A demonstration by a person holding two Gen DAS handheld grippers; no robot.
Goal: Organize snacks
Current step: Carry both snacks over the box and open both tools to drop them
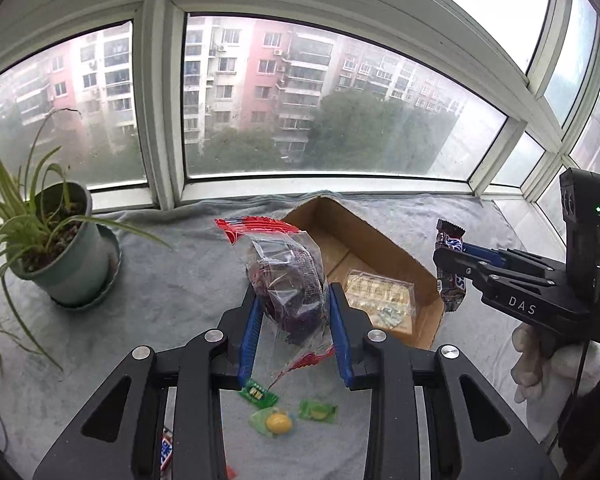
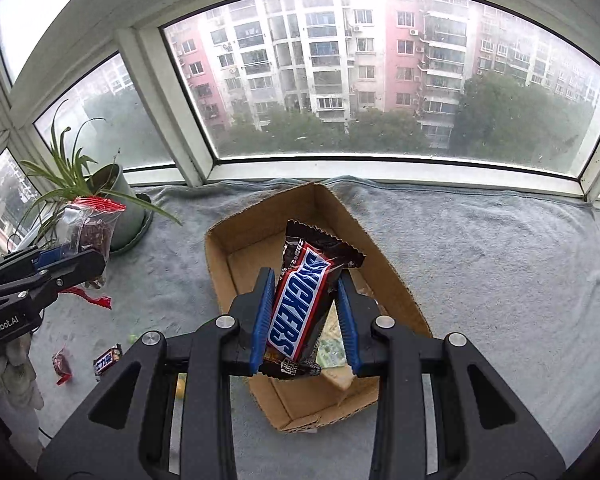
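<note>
Left gripper (image 1: 294, 320) – clamps clear snack bag (image 1: 288, 280), tilted down | right gripper (image 2: 306, 320) – clamps Snickers bar (image 2: 300, 304) above cardboard box (image 2: 384, 256)

Black handheld grippers, blue-padded, gloved hands behind.

Left gripper (image 1: 296, 324) and right gripper (image 2: 305, 320): matte black angular linkage arms with triangular cut-outs, round silver pivot screws, ribbed blue pads on finger insides. White lettering "DAS" on one body side, "GenRobot.AI" on the other. Upright black camera block with tiny green light. Thin black cable trailing below. Pale fabric glove (image 1: 540, 360), dark sleeve cuff.
</note>
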